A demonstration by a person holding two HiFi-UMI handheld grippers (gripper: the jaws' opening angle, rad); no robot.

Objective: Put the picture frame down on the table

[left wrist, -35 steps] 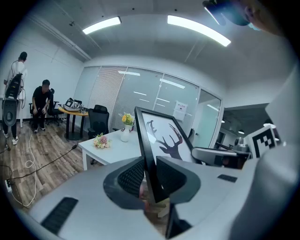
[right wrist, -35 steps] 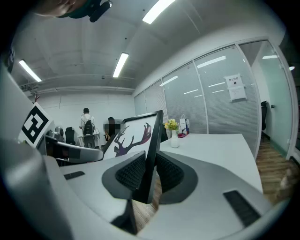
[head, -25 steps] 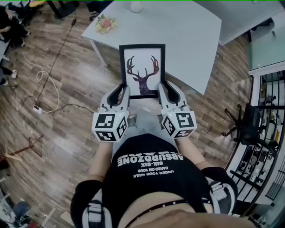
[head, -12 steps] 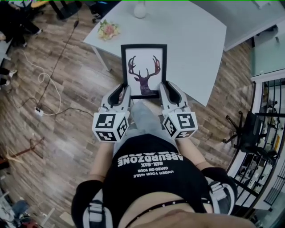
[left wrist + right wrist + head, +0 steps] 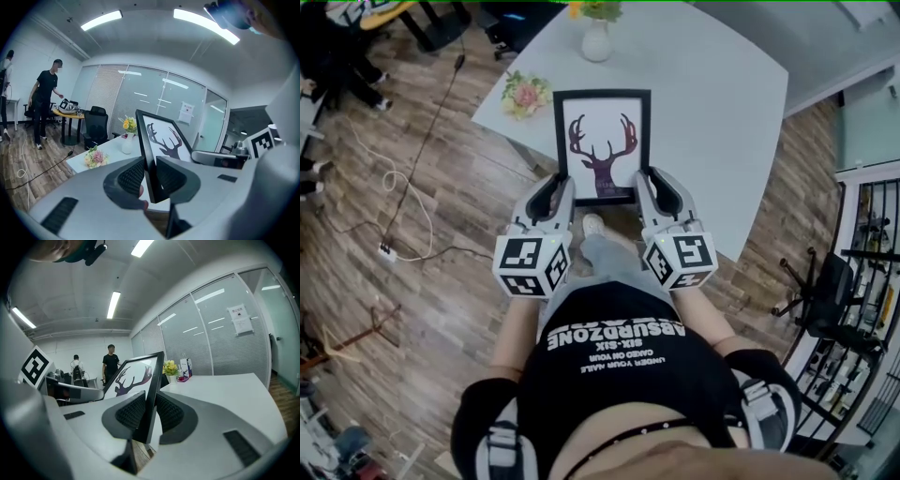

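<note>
Black moulding around a white print of an antlered deer: picture frame [image 5: 602,145], in the upper middle of the head view, print facing up, carried over the near edge of the pale counter [image 5: 722,103] and, judging by the gripper views, not yet resting on it.

Best done by bringing both hands forward together until the whole frame sits above bare counter, short of the vase [image 5: 596,42] at the top and clear of the small bouquet [image 5: 525,94] at upper left. Then lower evenly, both sides level, and let go only after full contact with the surface. Avoid opening one side early, for fear of a twist or a slide off the near edge.

Left tongs [image 5: 555,187]: roughly half closed, clamped on the frame's lower left side, seen edge-on between the ribbed faces in the left gripper view. Right tongs [image 5: 654,184]: likewise part shut, pinching the lower right side. Nothing else touched by either.
</note>
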